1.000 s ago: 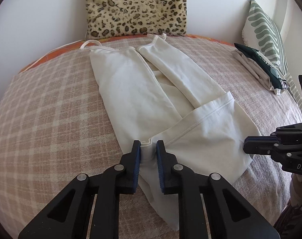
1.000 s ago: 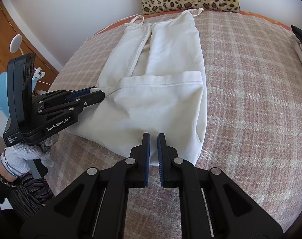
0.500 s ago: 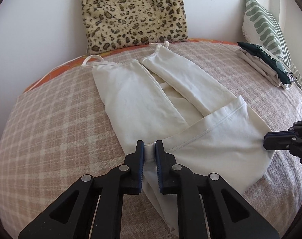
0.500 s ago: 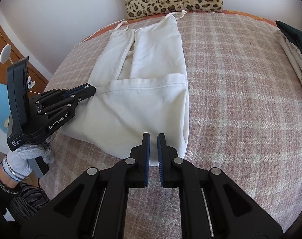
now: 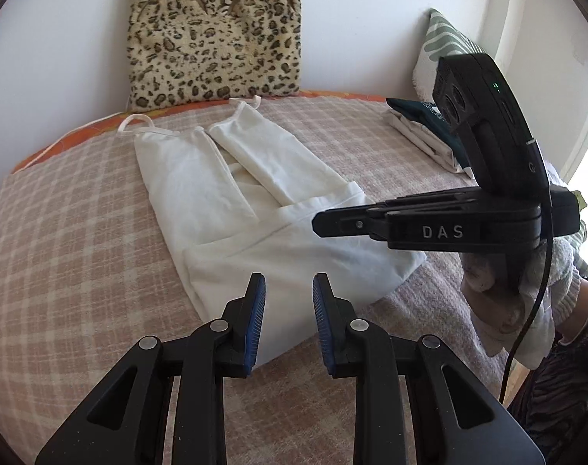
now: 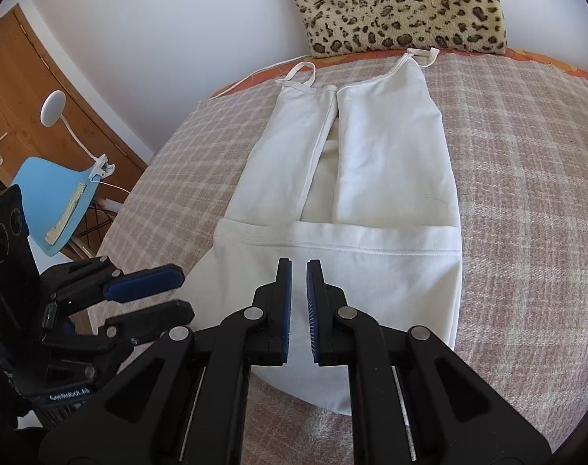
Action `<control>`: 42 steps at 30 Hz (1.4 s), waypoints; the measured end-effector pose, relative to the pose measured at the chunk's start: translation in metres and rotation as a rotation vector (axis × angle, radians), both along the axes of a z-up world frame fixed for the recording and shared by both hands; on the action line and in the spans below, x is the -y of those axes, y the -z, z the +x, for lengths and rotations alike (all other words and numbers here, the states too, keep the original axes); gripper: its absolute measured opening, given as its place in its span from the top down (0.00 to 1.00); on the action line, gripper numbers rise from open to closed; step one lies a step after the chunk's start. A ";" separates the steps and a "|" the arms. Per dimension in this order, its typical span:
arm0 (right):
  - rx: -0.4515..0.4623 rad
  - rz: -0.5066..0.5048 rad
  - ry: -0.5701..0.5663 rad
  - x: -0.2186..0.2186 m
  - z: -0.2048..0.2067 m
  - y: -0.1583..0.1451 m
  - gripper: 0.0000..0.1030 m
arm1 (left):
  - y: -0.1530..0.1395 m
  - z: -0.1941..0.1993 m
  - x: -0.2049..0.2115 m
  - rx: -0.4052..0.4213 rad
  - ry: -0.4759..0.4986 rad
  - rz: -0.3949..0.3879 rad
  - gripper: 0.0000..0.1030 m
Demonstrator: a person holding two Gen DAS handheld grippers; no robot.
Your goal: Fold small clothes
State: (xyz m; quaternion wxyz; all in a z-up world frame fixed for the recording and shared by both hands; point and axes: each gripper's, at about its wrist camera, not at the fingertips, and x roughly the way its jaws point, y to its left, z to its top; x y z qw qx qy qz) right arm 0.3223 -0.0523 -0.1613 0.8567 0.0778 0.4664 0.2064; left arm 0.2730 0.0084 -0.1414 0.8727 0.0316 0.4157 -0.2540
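I have just let go with the left gripper [image 5: 288, 319]: a moment ago it pinched the near corner of the hem, and now its jaws have been opening, stand narrowly apart, and hover over the cloth with nothing pinched between them. The white camisole [image 6: 356, 201] lies flat on the bed [image 6: 526, 155], straps toward the leopard-print cushion [image 6: 402, 4], both sides folded inward along its length and the bottom hem turned up across the lower part. That lower fold now rests where it was laid, and in the left wrist view its near corner has settled square on the plaid cover. The right gripper [image 6: 299, 310] has its jaws nearly together, and nothing is between them that I can see; it hangs over the near middle of the folded hem, apart from the fabric as far as I can judge. I take the hem fold as placed and released. What seems left is one more fold to make the bundle compact, perhaps bringing the strap end down, then moving it toward the folded clothes [image 5: 421, 131] stacked at the far right of the bed.
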 end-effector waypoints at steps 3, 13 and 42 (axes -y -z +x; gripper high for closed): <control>-0.036 -0.088 0.116 0.007 0.010 0.014 0.92 | 0.016 0.002 0.010 -0.034 0.012 0.065 0.77; -0.022 0.048 0.204 0.068 0.005 -0.011 0.78 | 0.004 0.005 -0.028 -0.110 -0.076 -0.064 0.74; 0.008 -0.038 0.183 0.102 0.130 -0.039 0.46 | -0.016 0.165 -0.094 -0.054 -0.356 -0.080 0.49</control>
